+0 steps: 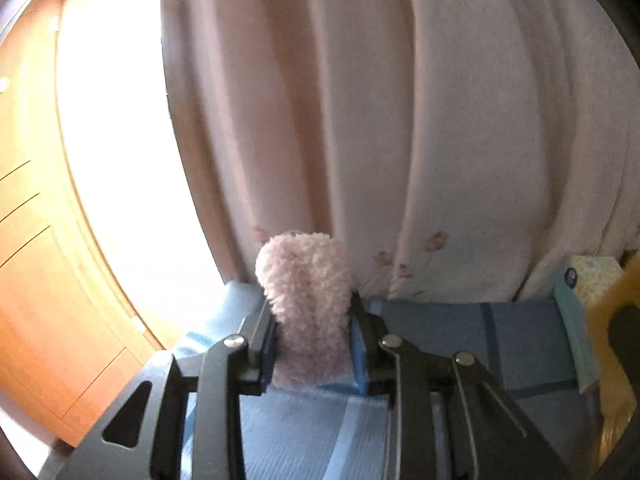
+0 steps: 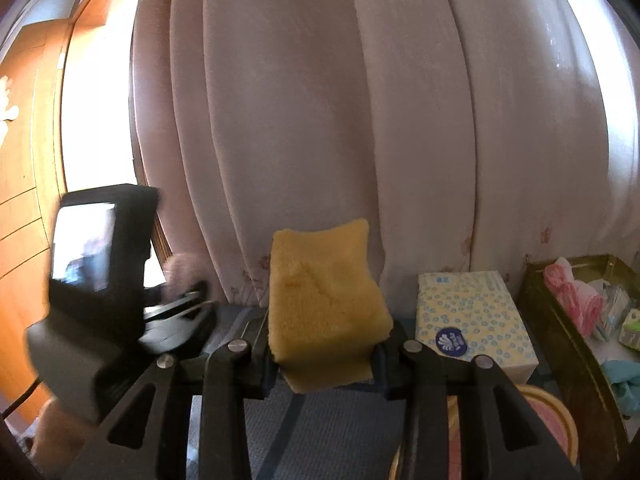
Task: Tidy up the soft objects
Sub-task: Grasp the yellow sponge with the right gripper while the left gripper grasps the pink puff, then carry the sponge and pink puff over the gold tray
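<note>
Both grippers are black, with angular arms pierced by triangular cut-outs and joined by round silver screws. The left gripper (image 1: pixel 314 346) has blue pads. The right gripper (image 2: pixel 322 354) shows thin metal springs along its arms.

Two wrist fisheye views, both low over a blue cloth surface (image 1: pixel 520 332), facing a pale pink curtain (image 1: pixel 400 120).

Left wrist view: looks forward along its own left gripper (image 1: pixel 314 344), tilted slightly down, curtain close ahead, bright window (image 1: pixel 116 160) and wooden panelling (image 1: pixel 36 280) at left. Right wrist view: sits beside and to the right, same heading, looking along the right gripper (image 2: pixel 322 356); the left gripper's body (image 2: pixel 100 264) shows at its left edge. Shared: curtain, window, blue cloth, and the tissue box (image 2: pixel 472 312), which appears at the far right of the left view (image 1: pixel 592 280).
</note>
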Demonstrator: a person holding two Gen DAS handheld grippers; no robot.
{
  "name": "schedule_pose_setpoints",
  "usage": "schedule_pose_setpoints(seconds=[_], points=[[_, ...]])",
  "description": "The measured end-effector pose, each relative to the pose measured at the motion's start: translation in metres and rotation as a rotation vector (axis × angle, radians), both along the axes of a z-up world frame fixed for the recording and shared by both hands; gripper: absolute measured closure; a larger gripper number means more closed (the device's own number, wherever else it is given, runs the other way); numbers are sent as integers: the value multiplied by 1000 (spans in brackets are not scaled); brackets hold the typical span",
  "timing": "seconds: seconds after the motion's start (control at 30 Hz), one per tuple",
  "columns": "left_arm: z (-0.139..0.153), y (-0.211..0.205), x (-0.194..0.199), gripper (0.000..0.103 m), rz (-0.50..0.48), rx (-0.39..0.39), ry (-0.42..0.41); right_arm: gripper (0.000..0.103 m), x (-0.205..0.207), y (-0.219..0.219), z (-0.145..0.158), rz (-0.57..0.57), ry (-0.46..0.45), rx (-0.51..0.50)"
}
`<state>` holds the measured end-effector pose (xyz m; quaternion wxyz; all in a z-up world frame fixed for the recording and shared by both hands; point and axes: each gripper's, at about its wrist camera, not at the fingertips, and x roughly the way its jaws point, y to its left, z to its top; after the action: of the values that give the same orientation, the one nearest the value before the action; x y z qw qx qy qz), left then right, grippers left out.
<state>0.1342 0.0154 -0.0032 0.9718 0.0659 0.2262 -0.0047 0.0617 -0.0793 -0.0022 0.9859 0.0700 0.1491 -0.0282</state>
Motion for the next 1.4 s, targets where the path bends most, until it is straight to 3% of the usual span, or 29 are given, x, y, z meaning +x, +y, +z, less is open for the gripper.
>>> schedule_pose_setpoints(seconds=[0.2, 0.37, 0.67, 0.9, 1.17, 1.4], points=[[2, -1, -35, 74, 70, -13, -53, 64, -7, 9, 2, 8, -50, -49], [-4, 14, -45, 74, 84, -73, -64, 64, -10, 14, 4, -2, -60, -83], [-1, 14, -70, 74, 45, -75, -117, 63, -23, 18, 4, -12, -68, -110], [8, 21, -92, 74, 30, -134, -146, 63, -34, 13, 4, -27, -65, -111], [11, 11, -110, 74, 12, -118, -155, 63, -43, 9, 4, -24, -69, -121], [5, 18, -100, 74, 6, -114, -149, 63, -55, 9, 4, -17, -82, -140]])
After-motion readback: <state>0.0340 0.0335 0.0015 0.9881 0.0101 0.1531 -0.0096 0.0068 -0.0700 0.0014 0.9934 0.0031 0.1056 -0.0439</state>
